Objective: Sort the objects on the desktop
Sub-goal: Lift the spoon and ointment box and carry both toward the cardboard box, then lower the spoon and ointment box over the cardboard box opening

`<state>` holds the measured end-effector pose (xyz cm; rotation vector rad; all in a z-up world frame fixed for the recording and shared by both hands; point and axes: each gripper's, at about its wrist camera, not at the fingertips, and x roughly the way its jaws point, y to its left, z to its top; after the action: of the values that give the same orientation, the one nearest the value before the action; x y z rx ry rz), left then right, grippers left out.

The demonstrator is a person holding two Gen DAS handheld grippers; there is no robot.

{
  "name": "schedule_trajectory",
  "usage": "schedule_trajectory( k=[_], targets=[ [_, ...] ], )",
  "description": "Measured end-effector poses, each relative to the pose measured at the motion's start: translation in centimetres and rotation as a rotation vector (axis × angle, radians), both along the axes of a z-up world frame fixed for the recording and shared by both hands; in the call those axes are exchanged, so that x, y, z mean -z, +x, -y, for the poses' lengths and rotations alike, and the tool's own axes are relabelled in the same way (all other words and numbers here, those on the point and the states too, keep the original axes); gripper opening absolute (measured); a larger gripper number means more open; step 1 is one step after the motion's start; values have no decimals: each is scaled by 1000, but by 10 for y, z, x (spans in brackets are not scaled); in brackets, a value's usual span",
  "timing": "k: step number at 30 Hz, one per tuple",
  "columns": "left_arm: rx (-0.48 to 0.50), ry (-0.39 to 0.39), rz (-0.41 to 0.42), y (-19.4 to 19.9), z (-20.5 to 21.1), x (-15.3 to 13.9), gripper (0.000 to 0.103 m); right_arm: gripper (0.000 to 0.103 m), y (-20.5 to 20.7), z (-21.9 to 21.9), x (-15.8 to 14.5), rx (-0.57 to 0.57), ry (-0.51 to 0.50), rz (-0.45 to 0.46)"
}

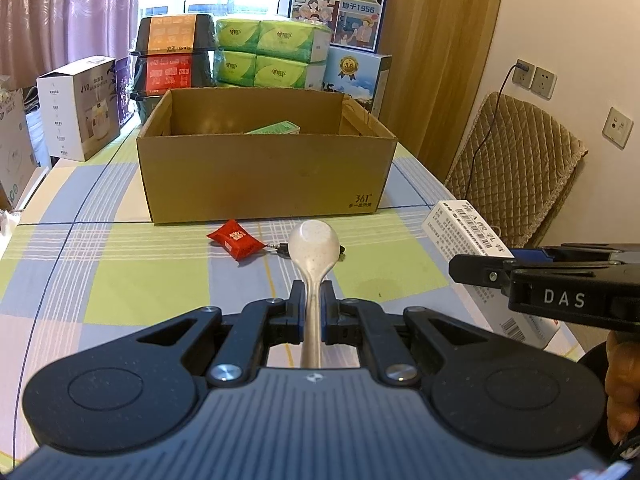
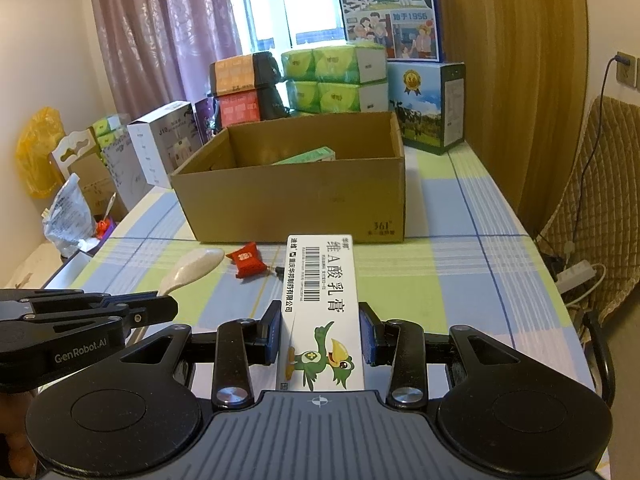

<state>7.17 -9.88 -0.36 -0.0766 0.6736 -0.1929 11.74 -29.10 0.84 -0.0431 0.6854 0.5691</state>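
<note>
Pale speckled plastic spoon [image 1: 314,240]: handle clamped between the jaws of the left gripper [image 1: 313,304], bowl pointing forward, at centre frame in the left wrist view. In the right wrist view the same spoon [image 2: 196,264] shows at left of centre, above the left gripper [image 2: 160,308] seen side-on at the left edge.

White rectangular ointment carton with barcode and green cartoon bird [image 2: 322,312]: held lengthwise between the jaws of the right gripper [image 2: 320,336], both blue pads against its long sides, lower centre of the right wrist view. In the left wrist view the carton [image 1: 466,232] juts up-left from the right gripper [image 1: 480,268] at the right edge of the frame.

Small red foil packet [image 1: 236,240]: lying on the worktop just left of the spoon bowl, near the front wall of the box. A short dark audio plug [image 1: 280,249] lies just beside it on the right.

Open brown cardboard box [image 1: 264,176]: upper centre in both views, standing on the worktop, a green carton [image 1: 276,128] partly visible inside.

Worktop covered with a checked cloth of green, blue and white [image 1: 120,280]. Behind the box: green tissue packs [image 1: 272,52], stacked dark boxes with orange and red labels [image 1: 172,56], a white appliance box [image 1: 76,108] at upper left, a blue milk carton box [image 1: 356,76]. A quilted brown chair [image 1: 516,160] stands at right.
</note>
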Motion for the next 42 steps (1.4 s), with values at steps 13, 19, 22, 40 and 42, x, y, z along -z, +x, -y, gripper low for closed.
schedule_trajectory(
  k=[13, 19, 22, 40, 42],
  targets=[
    [-5, 2, 16, 17, -8, -11, 4, 35, 16, -9, -16, -17, -10, 40],
    [-8, 7, 25, 28, -11, -16, 4, 35, 28, -15, -25, -26, -11, 55],
    [-6, 6, 27, 35, -13, -18, 4, 35, 37, -17, -27, -26, -11, 53],
    [-4, 11, 34, 74, -19, -28, 4, 35, 76, -34, -38, -45, -27, 70],
    [-4, 8, 33, 77, -19, -29, 4, 35, 80, -37, -40, -48, -27, 67]
  ],
)
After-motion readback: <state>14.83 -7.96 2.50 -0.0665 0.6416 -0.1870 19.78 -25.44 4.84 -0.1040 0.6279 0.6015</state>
